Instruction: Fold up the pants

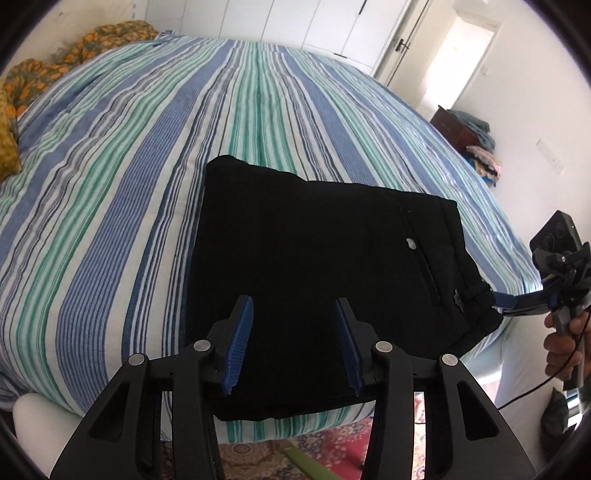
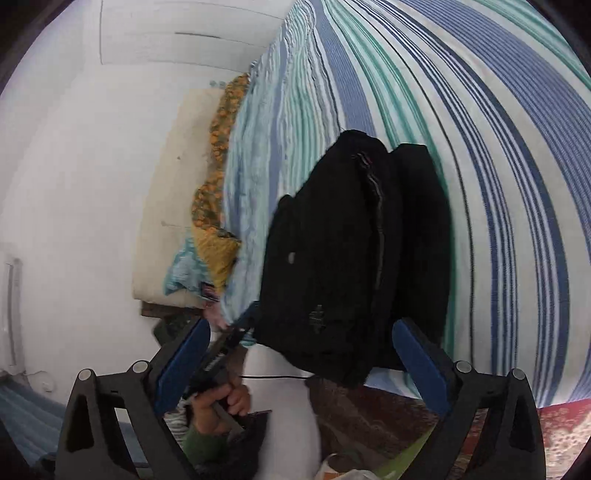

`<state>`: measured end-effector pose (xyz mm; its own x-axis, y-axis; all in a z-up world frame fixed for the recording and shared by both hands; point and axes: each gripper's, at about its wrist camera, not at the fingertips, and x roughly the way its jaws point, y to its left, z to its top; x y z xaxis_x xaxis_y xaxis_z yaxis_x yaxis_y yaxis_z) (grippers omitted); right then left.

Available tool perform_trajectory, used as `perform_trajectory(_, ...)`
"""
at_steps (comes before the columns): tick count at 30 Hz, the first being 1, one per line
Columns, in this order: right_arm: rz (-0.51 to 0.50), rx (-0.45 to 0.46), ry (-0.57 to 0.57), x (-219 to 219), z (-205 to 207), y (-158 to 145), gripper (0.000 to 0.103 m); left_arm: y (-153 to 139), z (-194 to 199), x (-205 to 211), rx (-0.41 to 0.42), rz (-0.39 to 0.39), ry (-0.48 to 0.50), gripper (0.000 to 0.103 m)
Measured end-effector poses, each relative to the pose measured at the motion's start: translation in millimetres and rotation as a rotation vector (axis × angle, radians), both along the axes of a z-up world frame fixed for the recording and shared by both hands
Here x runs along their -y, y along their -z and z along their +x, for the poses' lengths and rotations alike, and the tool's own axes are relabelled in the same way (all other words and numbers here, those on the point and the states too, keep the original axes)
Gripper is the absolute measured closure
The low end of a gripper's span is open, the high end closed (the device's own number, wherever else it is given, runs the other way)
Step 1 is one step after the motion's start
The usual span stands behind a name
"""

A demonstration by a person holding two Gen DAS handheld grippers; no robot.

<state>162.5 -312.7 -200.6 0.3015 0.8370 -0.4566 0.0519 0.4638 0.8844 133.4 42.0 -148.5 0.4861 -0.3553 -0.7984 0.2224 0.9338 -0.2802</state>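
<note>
Black pants (image 1: 317, 266) lie folded into a rough square on the striped bed (image 1: 147, 155) near its front edge. My left gripper (image 1: 295, 317) is open and empty, its blue pads just above the pants' near edge. My right gripper (image 1: 502, 299) shows at the right, at the pants' waistband corner. In the right wrist view the pants (image 2: 351, 251) fill the middle and my right gripper (image 2: 303, 339) is open with wide jaws at their near edge. The left gripper (image 2: 243, 325) shows there too, held by a hand.
An orange patterned cloth (image 1: 44, 66) lies at the bed's far left. A dark wooden stand with piled clothes (image 1: 469, 133) is past the bed's right side. A patterned rug (image 1: 295, 454) covers the floor below the bed edge. White wardrobe doors (image 1: 314, 26) stand behind.
</note>
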Motion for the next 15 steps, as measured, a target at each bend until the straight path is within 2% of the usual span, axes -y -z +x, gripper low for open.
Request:
perform_trajectory(1,0.001,0.000,-0.018,-4,1,1,0.006,0,0,0,-0.002,-0.001,0.000,0.057)
perform_trajectory(4,0.086,0.001,-0.048,-10,-1,0,0.007,2,-1,0,-0.002,-0.009,-0.005,0.057)
perform_trajectory(8,0.010,-0.029,-0.083,-17,-2,8,0.007,8,2,5,-0.017,-0.024,0.001,0.057)
perform_trajectory(12,0.048,-0.034,-0.089,-18,4,3,0.007,7,0,8,-0.015,-0.015,0.004,0.057)
perform_trajectory(15,0.004,-0.020,-0.103,-17,5,-7,0.007,7,-1,5,-0.021,-0.036,-0.003,0.057)
